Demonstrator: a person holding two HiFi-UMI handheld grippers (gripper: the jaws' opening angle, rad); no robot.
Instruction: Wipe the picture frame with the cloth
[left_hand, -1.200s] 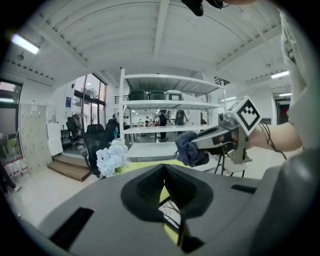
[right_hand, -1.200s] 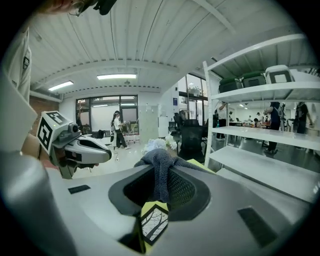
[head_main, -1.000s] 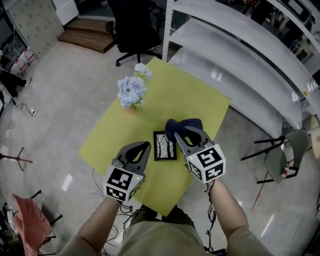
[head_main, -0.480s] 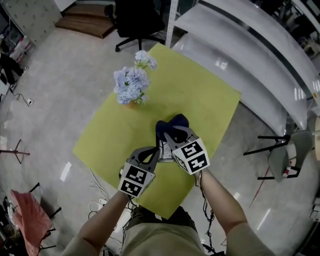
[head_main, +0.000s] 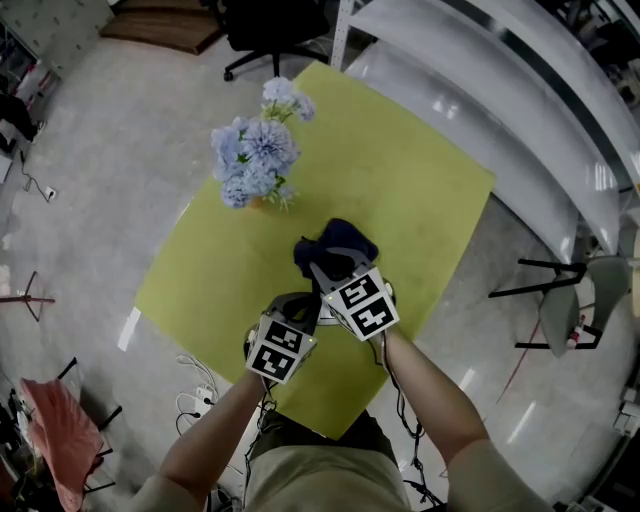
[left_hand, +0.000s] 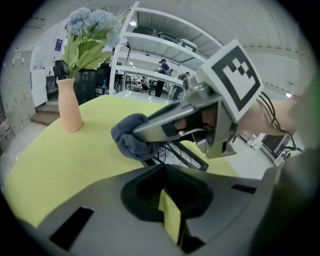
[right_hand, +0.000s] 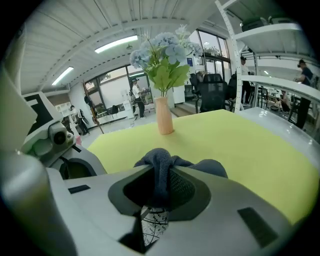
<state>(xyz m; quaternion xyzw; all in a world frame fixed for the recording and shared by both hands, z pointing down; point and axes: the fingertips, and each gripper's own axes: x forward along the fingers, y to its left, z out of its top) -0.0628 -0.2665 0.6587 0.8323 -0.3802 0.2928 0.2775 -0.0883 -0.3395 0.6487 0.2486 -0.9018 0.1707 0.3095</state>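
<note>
A small black picture frame (left_hand: 183, 156) with a branch drawing lies flat on the yellow table (head_main: 405, 185). Under my right jaws a strip of the frame (right_hand: 151, 223) shows. My right gripper (head_main: 326, 263) is shut on the dark blue cloth (head_main: 336, 246), which bunches out past its tips and rests on the frame's far part. That cloth (left_hand: 131, 138) fills the middle of the left gripper view. My left gripper (head_main: 307, 304) is shut with nothing between the jaws, tips at the frame's near edge. The grippers almost hide the frame in the head view.
A peach vase (head_main: 261, 203) of pale blue flowers (head_main: 250, 155) stands at the table's far left. White shelving (head_main: 520, 100) runs along the right. A grey chair (head_main: 572, 298) sits at the right and a black office chair (head_main: 272, 28) beyond the table. Cables (head_main: 196, 377) lie on the floor.
My left gripper has moved right and forward up to the frame. The right gripper with the cloth has shifted left over the frame, so both now sit close together.
</note>
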